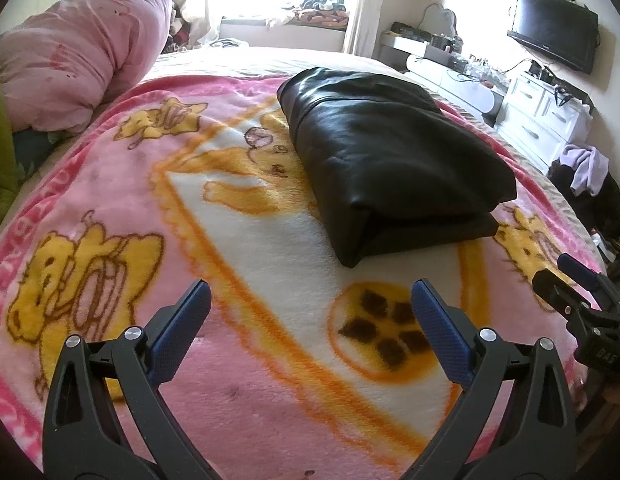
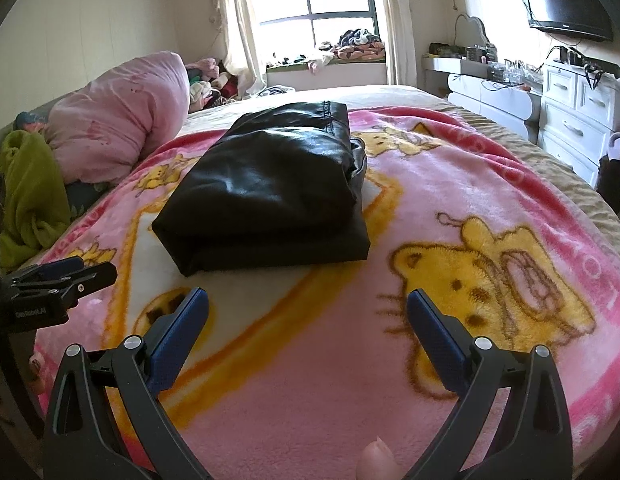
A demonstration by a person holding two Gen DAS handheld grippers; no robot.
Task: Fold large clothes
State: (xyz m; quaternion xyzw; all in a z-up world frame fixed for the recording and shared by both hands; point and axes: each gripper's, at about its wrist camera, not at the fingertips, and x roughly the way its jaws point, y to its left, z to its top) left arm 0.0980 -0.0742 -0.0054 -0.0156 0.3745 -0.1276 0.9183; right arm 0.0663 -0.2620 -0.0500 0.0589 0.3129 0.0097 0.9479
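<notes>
A black leather garment [image 1: 389, 156] lies folded in a thick stack on the pink cartoon blanket [image 1: 110, 208]; it also shows in the right wrist view [image 2: 270, 188]. My left gripper [image 1: 310, 300] is open and empty, held above the blanket short of the garment. My right gripper [image 2: 308, 308] is open and empty, also short of the garment. The right gripper shows at the right edge of the left wrist view [image 1: 565, 280]; the left gripper shows at the left edge of the right wrist view [image 2: 70, 272].
A rolled pink duvet [image 1: 78, 60] and a green cloth [image 2: 26, 192] lie at the bed's left side. White drawers [image 2: 577, 120], a desk and a wall TV [image 2: 565, 0] stand to the right. Clothes are piled by the window [image 2: 357, 44].
</notes>
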